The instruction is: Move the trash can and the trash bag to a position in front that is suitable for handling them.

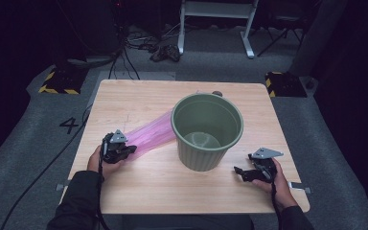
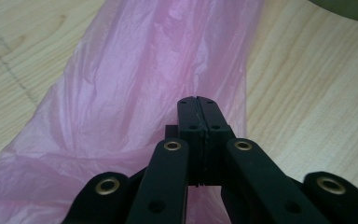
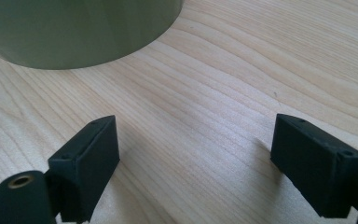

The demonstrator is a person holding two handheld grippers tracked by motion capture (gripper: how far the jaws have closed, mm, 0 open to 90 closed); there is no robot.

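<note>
A green plastic bin (image 1: 208,152) stands upright and empty at the middle of the wooden table (image 1: 163,187). A thin pink plastic bag (image 1: 149,134) lies flat, stretching from the bin's left side toward my left gripper (image 1: 130,149). In the left gripper view the jaws are pressed together at the bag's (image 2: 121,79) near end, and my left gripper (image 2: 197,100) looks shut on the film. My right gripper (image 1: 242,171) rests low on the table to the right of the bin, open. Its jaws stand wide apart over bare wood (image 3: 196,140), with the bin's base (image 3: 74,28) ahead of them.
A small dark object (image 1: 216,93) peeks out behind the bin's far rim. Beyond the table are cables (image 1: 143,45), a white stand (image 1: 218,19) and yellow-black striped floor blocks (image 1: 60,81). Bare wood lies in front of the bin.
</note>
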